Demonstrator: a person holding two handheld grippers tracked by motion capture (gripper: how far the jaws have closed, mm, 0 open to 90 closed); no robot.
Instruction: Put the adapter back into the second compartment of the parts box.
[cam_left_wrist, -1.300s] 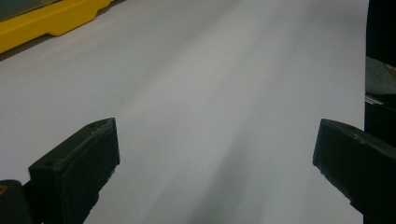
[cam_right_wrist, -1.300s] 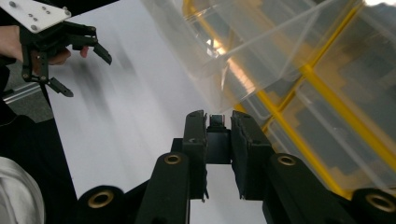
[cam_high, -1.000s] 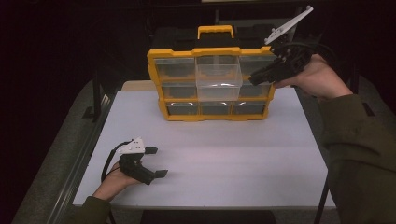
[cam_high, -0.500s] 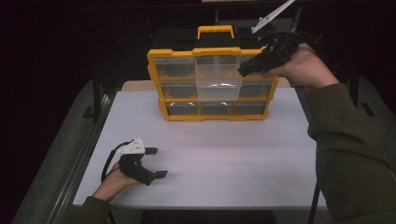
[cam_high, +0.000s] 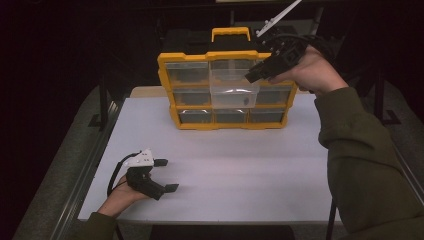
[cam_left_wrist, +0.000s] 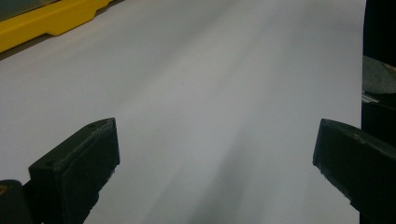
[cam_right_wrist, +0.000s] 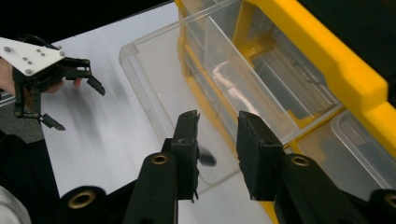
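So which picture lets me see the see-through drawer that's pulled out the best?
The right gripper view: the pulled-out clear drawer sits close below the right gripper, with a small dark thing inside. The high view shows the drawer small and farther off. The left gripper view has just a yellow edge of the organizer.

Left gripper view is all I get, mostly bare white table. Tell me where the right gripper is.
Observer: The right gripper hangs in front of the yellow organizer, over its clear middle drawer, which sticks out.
Operator: Report its jaws.
Observer: In the right gripper view they stand slightly apart with nothing between them.
Operator: Say what is in that drawer.
Observer: One small dark piece lies on its floor. It is too blurred to identify.
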